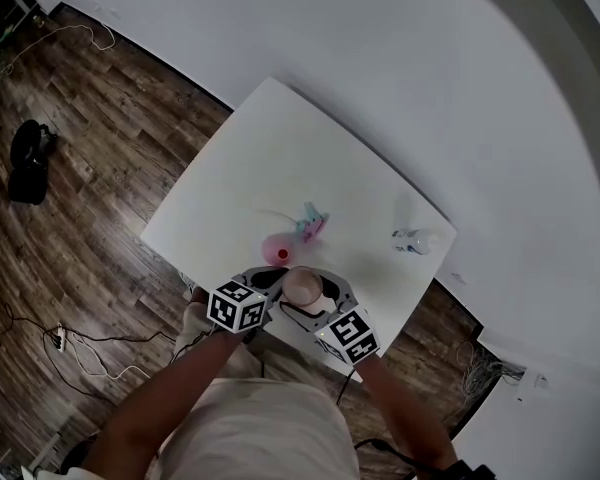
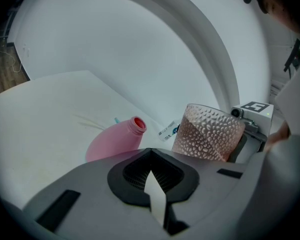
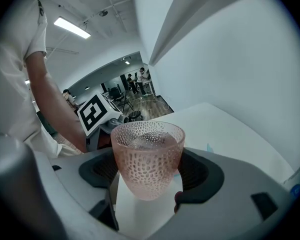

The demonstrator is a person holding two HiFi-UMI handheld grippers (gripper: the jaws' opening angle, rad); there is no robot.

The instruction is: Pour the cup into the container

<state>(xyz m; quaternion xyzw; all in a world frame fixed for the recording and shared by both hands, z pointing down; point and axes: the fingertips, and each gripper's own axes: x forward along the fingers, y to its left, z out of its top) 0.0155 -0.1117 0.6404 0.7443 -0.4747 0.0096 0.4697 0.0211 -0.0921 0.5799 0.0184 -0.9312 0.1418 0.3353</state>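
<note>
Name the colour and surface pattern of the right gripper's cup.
The cup is translucent pink, dimpled all over; right gripper view.

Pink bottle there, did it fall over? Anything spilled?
The pink plastic bottle seems to lean in the left gripper view, open neck slanting up, but that view is tilted too, so I cannot tell. Nothing looks spilled on the white table. The dimpled pink see-through cup sits in the right tongs, liquid inside.

White surface. Pink container near its front edge; cup just beside it, between left gripper and right gripper.
</note>
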